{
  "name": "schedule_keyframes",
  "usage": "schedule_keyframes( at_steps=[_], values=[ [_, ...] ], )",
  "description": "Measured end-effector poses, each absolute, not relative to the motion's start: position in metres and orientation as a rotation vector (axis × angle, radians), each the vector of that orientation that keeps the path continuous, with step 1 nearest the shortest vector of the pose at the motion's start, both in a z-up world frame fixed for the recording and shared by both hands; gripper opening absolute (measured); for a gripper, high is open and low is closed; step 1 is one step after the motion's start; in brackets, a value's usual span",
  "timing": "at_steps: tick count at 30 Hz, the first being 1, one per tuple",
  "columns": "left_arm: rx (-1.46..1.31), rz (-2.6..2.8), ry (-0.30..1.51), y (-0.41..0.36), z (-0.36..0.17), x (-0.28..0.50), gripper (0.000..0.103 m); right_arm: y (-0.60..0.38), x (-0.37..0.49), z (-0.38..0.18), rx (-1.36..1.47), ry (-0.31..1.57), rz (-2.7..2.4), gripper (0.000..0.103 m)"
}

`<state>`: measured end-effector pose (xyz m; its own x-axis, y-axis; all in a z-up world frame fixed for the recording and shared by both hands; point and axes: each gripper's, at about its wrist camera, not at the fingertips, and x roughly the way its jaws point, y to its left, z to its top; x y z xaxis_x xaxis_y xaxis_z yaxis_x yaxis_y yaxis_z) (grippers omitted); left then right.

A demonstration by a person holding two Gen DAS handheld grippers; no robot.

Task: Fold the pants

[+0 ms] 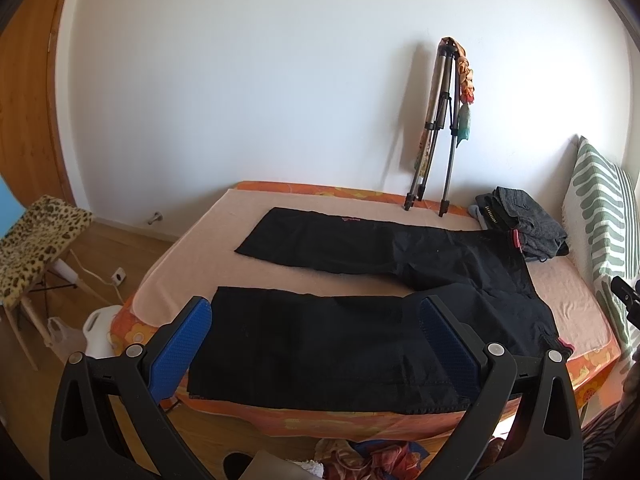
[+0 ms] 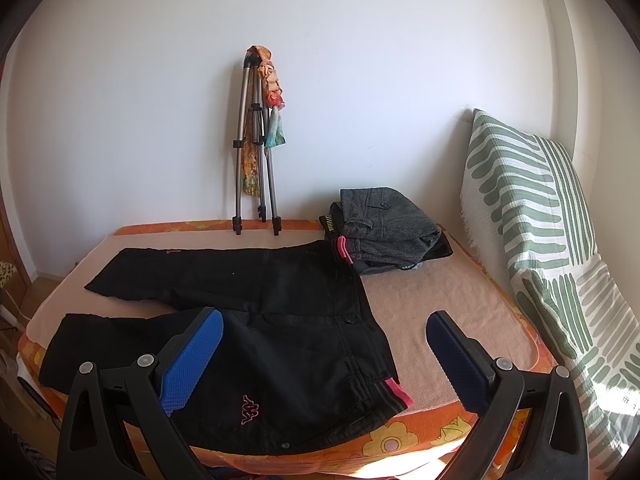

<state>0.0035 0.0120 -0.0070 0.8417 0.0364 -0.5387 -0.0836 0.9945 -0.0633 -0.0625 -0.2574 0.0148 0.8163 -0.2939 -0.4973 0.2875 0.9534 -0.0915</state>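
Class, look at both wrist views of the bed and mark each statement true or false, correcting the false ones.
1. The black pants with pink waistband trim lie spread flat with the legs apart. True.
2. The left gripper is clamped on a pant leg. False: it is open, holding nothing.
3. A grey folded garment rests on the bed beyond the pants' waistband. True.
4. The metal tripod lies flat on the mattress. False: it stands upright against the white wall.
5. The right gripper is open. True.
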Motion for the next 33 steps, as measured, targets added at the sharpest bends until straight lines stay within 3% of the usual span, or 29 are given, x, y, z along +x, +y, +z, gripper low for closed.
schedule_keyframes(
  at_steps=[9, 23, 33],
  values=[
    [-0.021, 0.045, 0.593, 0.020, -0.015, 0.015, 0.103, -0.263, -0.056, 0.007, -0.058, 0.551, -0.251, 0.102],
    [0.064, -0.034, 0.570, 0.075, 0.041, 0.057, 0.074, -0.274, -0.033, -0.007, -0.175, 0.640, 0.013, 0.091],
    [0.134, -0.048, 0.594, 0.106, 0.062, 0.060, 0.057, -0.224, -0.026, -0.049, -0.378, 0.741, 0.267, 0.088]
  ],
)
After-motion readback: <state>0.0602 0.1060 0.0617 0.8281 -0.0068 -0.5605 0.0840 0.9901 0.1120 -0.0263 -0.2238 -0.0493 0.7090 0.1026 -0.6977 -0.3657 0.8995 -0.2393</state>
